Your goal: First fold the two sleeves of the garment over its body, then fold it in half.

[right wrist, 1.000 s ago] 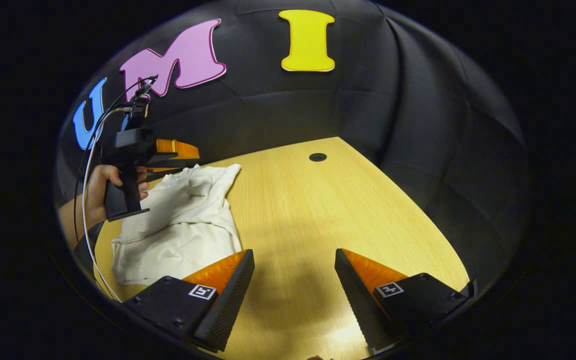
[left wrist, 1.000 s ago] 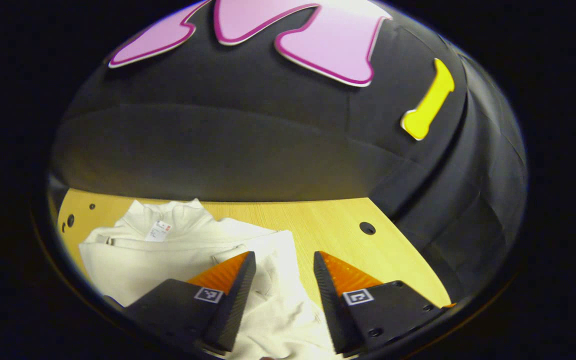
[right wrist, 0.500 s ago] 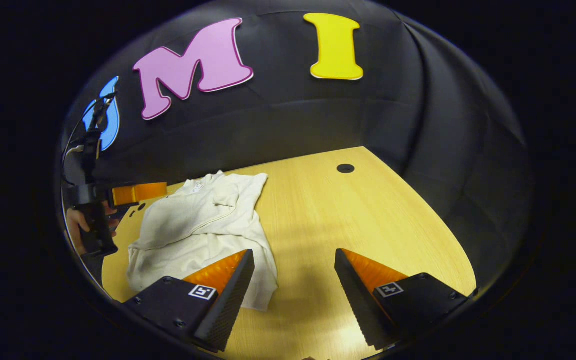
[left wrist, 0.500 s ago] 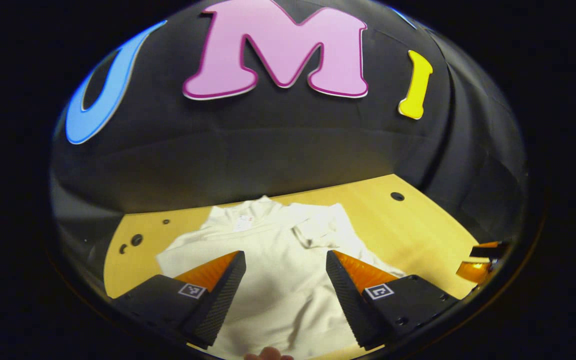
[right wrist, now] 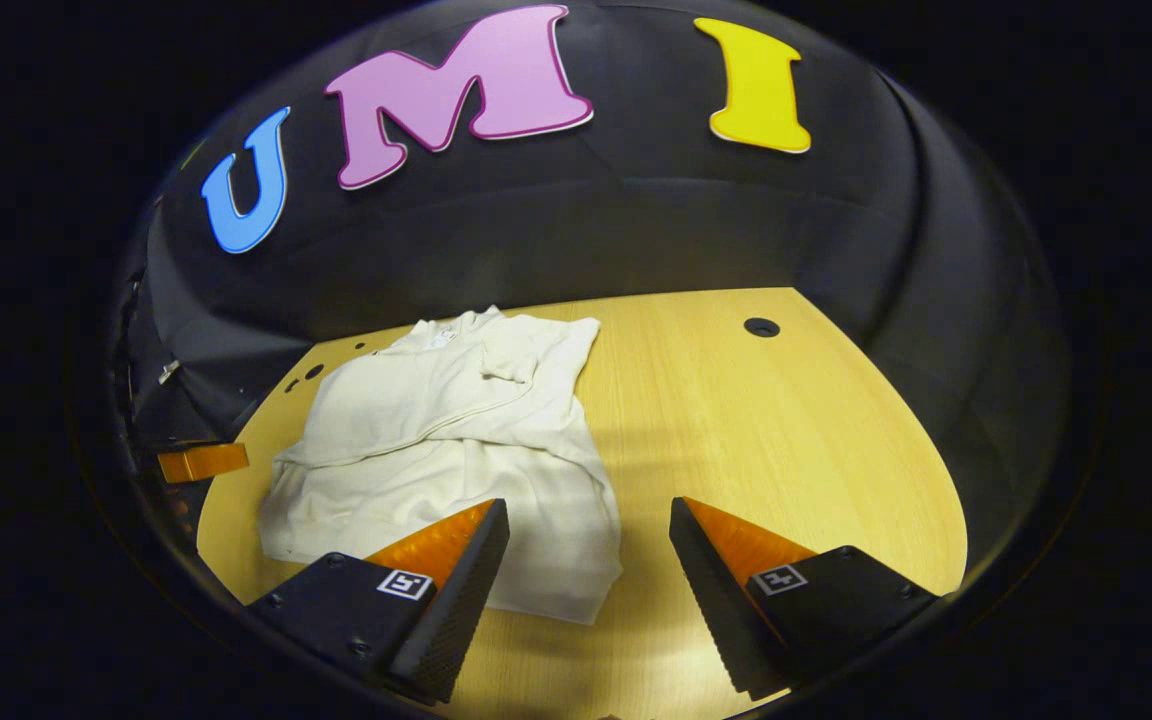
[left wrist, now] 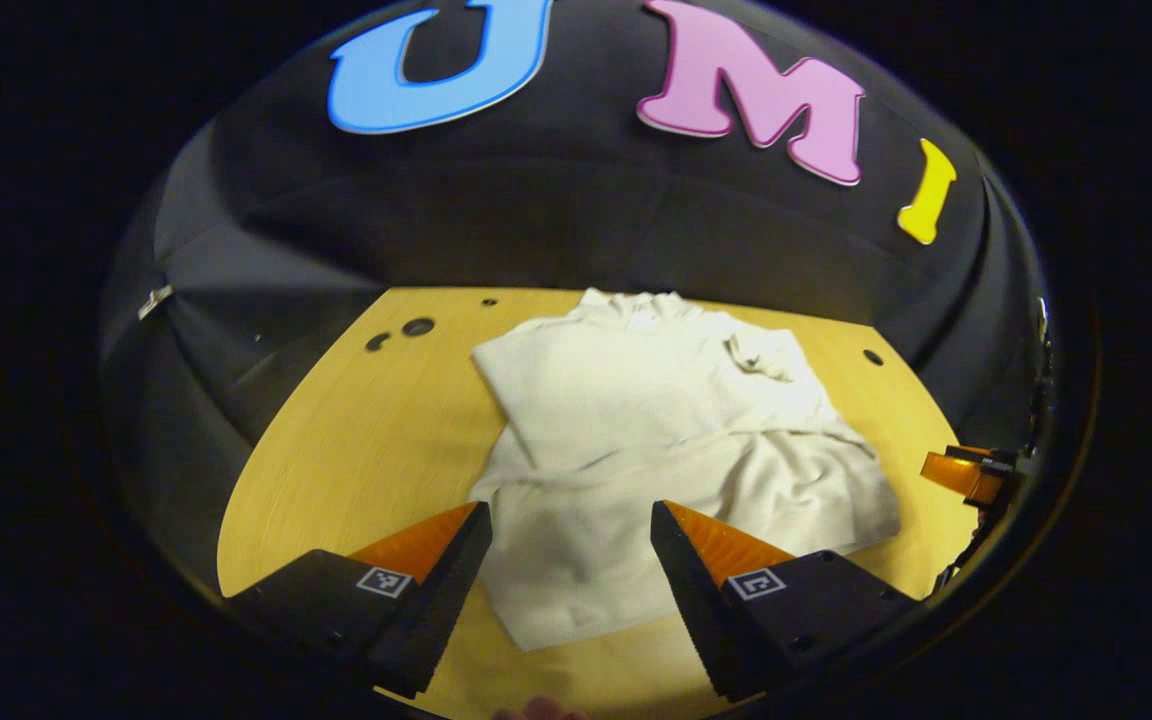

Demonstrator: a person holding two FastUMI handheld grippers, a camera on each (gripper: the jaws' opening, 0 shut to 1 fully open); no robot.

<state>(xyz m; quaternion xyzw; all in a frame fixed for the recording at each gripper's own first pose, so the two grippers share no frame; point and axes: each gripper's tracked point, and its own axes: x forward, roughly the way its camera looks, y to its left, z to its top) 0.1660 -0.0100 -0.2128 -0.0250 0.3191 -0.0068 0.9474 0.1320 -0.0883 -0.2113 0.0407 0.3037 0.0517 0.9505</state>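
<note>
The garment lies on the counter, its long axis running from collar at the far edge to hem at the near edge. Both the left gripper and right gripper hover spread and empty above the hem, about equally near.

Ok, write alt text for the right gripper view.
A cream garment, sleeves folded over its body, lies on a wooden table. The right tool hovers open at its near edge, touching nothing.
</note>
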